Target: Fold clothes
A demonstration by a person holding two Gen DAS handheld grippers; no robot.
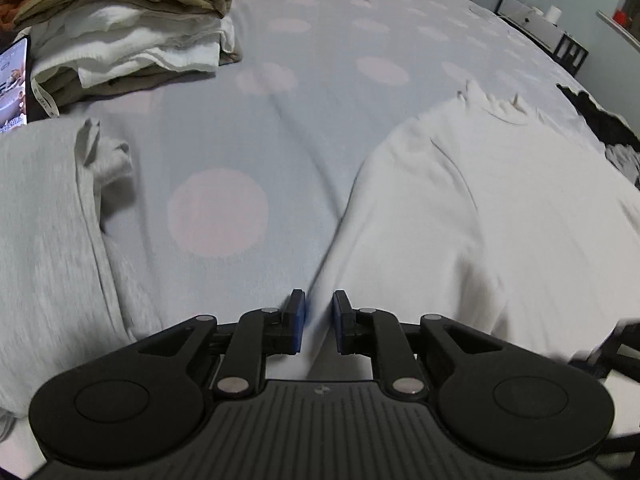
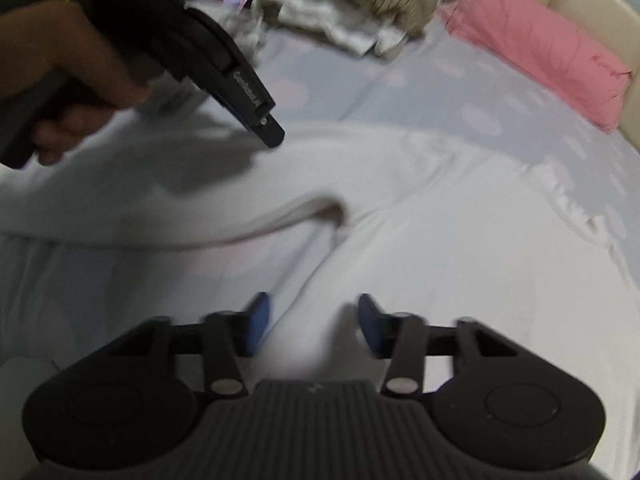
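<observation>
A white long-sleeved top (image 1: pixel 480 208) lies spread on the bed, its collar (image 1: pixel 504 110) at the far end. My left gripper (image 1: pixel 319 320) hovers low over the top's left edge. Its blue pads stand a narrow gap apart, with the cloth's edge running under the gap and not pinched. In the right wrist view the same top (image 2: pixel 460 248) fills the middle, with a raised fold (image 2: pixel 320 208) across it. My right gripper (image 2: pixel 313 320) is open just above the cloth, which lies between its pads. A hand (image 2: pixel 60 80) holds the left gripper (image 2: pixel 272 136) over the top's far side.
A grey garment (image 1: pixel 44 232) lies at the left. A stack of folded clothes (image 1: pixel 132 28) sits at the far left, beside a lit phone (image 1: pixel 14 84). The bed sheet (image 1: pixel 248 128) is lilac with pink dots. A pink pillow (image 2: pixel 540 52) and dark clothing (image 1: pixel 600 120) lie at the bed's edges.
</observation>
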